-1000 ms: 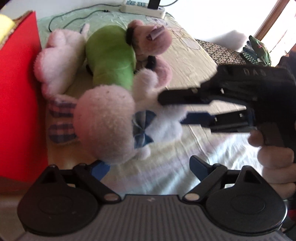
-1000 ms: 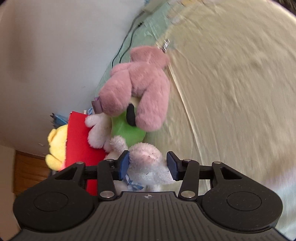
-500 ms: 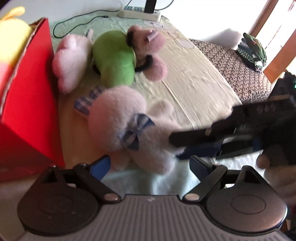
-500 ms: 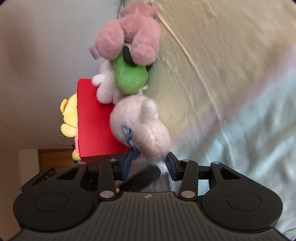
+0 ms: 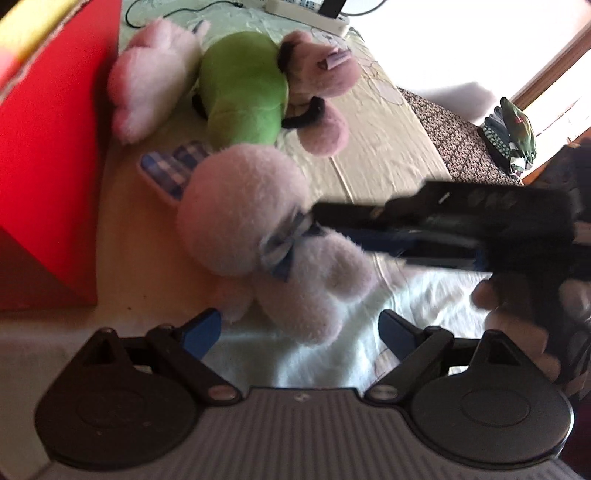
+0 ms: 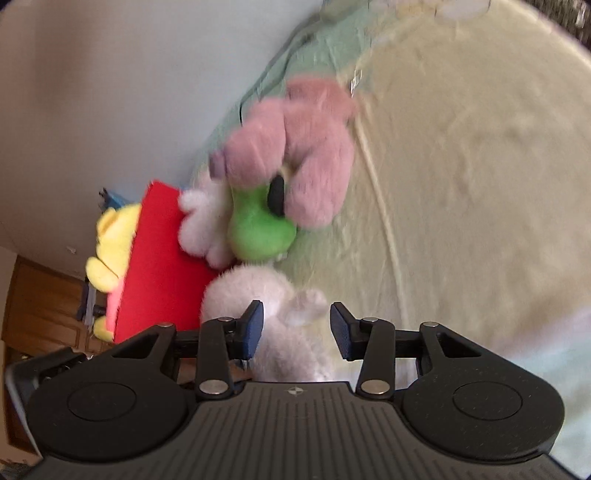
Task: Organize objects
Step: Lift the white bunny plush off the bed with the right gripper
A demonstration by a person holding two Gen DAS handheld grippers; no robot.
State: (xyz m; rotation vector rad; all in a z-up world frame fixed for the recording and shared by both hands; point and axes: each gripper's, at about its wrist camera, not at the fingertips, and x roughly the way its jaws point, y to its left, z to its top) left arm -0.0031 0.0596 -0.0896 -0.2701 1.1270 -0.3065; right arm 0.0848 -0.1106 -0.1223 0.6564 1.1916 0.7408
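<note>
The right gripper (image 6: 296, 325) is closing with the plush bunny's (image 5: 258, 236) body between its jaws (grip unclear), while the left gripper (image 5: 299, 328) gapes wide, empty.

A pale pink plush rabbit (image 5: 243, 218) with a checked bow lies on the bed beside the red box (image 5: 48, 147).

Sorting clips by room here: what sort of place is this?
Probably a bedroom: soft toys like the pale pink plush rabbit lie on a quilted bedspread beside a wall, with a power strip at the far edge.
</note>
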